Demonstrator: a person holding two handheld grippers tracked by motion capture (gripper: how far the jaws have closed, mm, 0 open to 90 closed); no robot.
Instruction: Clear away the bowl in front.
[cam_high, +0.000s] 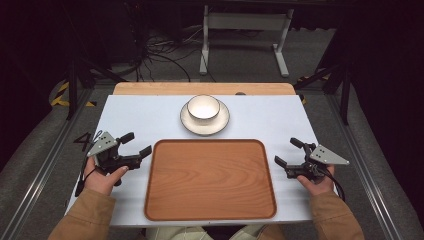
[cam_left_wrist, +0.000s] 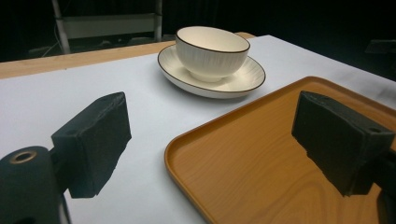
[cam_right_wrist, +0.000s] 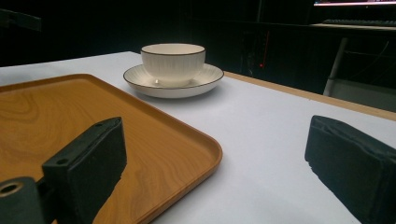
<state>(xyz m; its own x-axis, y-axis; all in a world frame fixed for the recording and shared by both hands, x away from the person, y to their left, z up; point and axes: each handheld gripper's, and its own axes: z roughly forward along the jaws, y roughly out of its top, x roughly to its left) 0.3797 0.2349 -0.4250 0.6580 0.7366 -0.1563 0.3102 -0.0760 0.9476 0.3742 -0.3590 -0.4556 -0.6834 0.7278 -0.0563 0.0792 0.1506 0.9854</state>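
White table (cam_high: 150, 120), wooden tray (cam_high: 210, 180), bowl (cam_high: 203, 107) on saucer (cam_high: 187, 122)

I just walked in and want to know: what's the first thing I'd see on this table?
Your eye would land first on the big wooden tray, empty, in the middle of the white table nearest the person. Just behind it a white bowl sits on a white plate. On either side of the tray a hand holds a black gripper, the left gripper and the right gripper, both open and holding nothing.
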